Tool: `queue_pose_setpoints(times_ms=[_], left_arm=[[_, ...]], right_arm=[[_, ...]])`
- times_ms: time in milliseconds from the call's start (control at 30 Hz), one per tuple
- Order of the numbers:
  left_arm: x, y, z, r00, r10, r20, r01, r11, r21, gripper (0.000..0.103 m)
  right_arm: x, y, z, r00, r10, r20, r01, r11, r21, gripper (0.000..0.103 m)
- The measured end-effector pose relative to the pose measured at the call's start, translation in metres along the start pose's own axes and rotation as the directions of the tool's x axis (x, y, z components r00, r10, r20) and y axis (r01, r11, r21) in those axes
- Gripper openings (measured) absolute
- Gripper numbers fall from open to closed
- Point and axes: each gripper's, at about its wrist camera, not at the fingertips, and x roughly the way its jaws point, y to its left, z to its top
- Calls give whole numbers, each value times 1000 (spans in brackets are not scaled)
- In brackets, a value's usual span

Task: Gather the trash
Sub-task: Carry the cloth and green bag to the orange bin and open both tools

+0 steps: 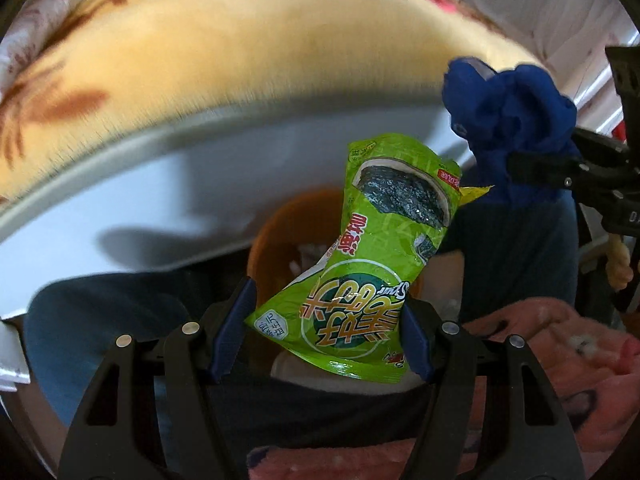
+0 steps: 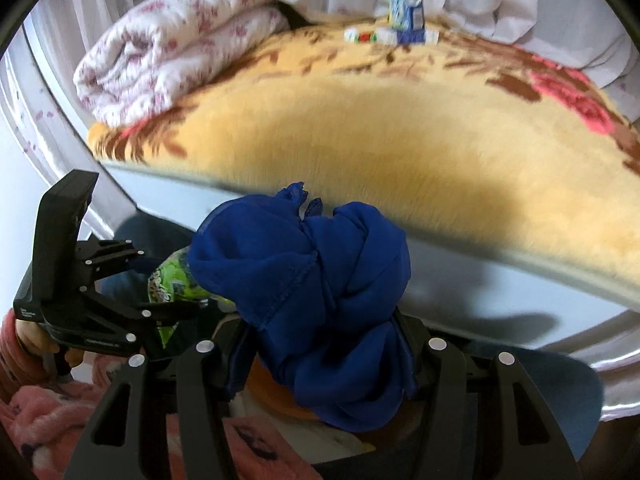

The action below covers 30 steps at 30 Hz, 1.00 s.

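Left gripper (image 1: 328, 332): clamped on crinkled glossy green foil snack bag (image 1: 360, 264), Chinese lettering, seaweed picture.
Right gripper (image 2: 324, 344): clamped on knotted, sheer blue cloth bundle (image 2: 312, 280).
Below: round orange bin (image 1: 280, 232).

The bed (image 2: 360, 128) is covered with a yellow fleece blanket (image 2: 344, 120) that has brown leaf patterns and a pink-red flower (image 2: 576, 96) at the far right. On the far left of the bed lies a folded white quilt (image 2: 160, 44) with small pink flowers, resting directly on the blanket. At the far middle, a few small cartons (image 2: 400, 28) sit on the blanket: a blue and white one stands upright, and flat white ones lie just beside it. The near edge of the bed shows a pale grey-white side panel (image 2: 500, 292) below the blanket.
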Motion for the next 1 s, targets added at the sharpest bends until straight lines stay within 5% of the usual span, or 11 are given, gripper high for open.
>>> queue_pose_setpoints(times_ms=[267,633,733,1000], left_arm=[[46,1,-2,989,7,-149,-11,1000,-22,65],[108,9,-5,945,45,-324,-61,997,-41,69],[116,15,-8,926,36,-375,-62,996,-57,81],[126,23,-12,904,3,-427,-52,993,-103,88]], right_arm=[[53,1,-14,985,20,-172,-23,1000,-18,56],[122,-13,-33,940,10,-342,-1,1000,26,62],[129,-15,-36,932,34,-361,-18,999,48,75],[127,-29,-33,934,56,-352,-29,996,82,78]])
